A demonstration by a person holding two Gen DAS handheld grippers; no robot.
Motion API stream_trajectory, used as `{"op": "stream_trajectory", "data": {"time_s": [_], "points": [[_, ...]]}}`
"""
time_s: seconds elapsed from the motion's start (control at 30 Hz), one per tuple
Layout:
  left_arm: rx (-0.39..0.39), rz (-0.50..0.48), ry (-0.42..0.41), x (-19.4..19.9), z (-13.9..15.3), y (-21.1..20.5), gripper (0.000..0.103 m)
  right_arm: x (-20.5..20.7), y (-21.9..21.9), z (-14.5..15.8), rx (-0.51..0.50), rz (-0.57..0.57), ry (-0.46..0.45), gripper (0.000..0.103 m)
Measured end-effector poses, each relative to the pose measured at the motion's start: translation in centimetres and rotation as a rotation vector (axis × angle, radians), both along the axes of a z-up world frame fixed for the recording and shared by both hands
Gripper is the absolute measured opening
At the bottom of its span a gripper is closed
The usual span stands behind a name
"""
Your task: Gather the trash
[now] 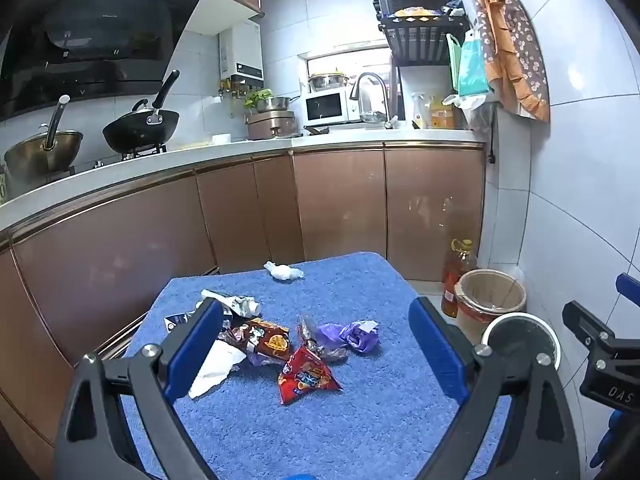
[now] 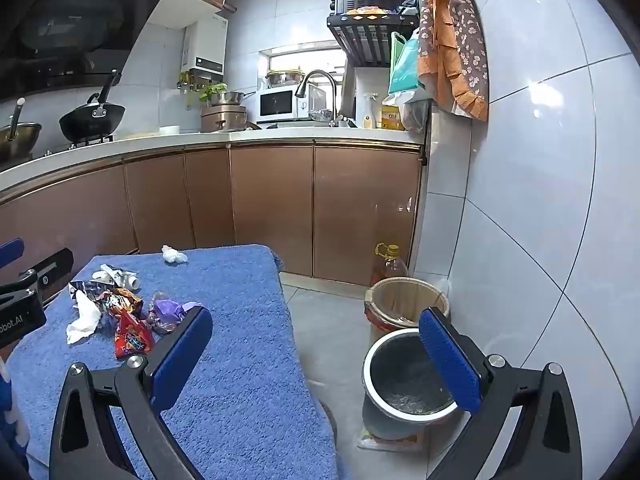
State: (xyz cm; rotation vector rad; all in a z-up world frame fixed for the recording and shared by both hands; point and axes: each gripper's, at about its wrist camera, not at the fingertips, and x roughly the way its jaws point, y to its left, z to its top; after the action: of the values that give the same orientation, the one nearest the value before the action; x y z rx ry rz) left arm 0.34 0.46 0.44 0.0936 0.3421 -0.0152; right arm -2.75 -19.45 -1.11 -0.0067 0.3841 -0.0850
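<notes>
On the blue towel (image 1: pixel 360 420) covering the table, the trash lies in one loose cluster directly ahead of your left gripper (image 1: pixel 316 354). Its jaws stand wide apart and hold nothing. The cluster falls between the two fingers in the left wrist view: a red snack packet (image 1: pixel 306 376) nearest centre, a brown wrapper (image 1: pixel 266 338) and a white tissue (image 1: pixel 216 370) toward the left finger, a purple wrapper (image 1: pixel 354 334) toward the right. A separate white wad (image 1: pixel 283 271) sits well apart at the far edge.

The red snack packet runs its long axis obliquely, from far-left to near-right, so a straight approach would likely close across its narrow dimension.

Your right gripper (image 2: pixel 316 354) is also wide open and empty. It sits off the table's right edge, with the cluster away to its left. The steel bin (image 2: pixel 404 384) lies between its fingers on the floor, just in front of the lined wastebasket (image 2: pixel 404 300).

Judgement: the left gripper is nearer the trash; the right is nearer the bins.
</notes>
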Motion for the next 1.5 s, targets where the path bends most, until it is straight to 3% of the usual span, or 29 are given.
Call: {"op": "stream_trajectory", "data": {"time_s": [0.77,1.5], "points": [[0.01,0.032,-0.03,0.1,0.5,0.2,0.094,-0.3,0.4,0.9,-0.023,0.012,-0.033,0.103],[0.009,0.009,0.048,2.6,-1.1,0.4,0.094,1.5,0.9,0.0,-0.037,0.028,-0.014,0.103]]}}
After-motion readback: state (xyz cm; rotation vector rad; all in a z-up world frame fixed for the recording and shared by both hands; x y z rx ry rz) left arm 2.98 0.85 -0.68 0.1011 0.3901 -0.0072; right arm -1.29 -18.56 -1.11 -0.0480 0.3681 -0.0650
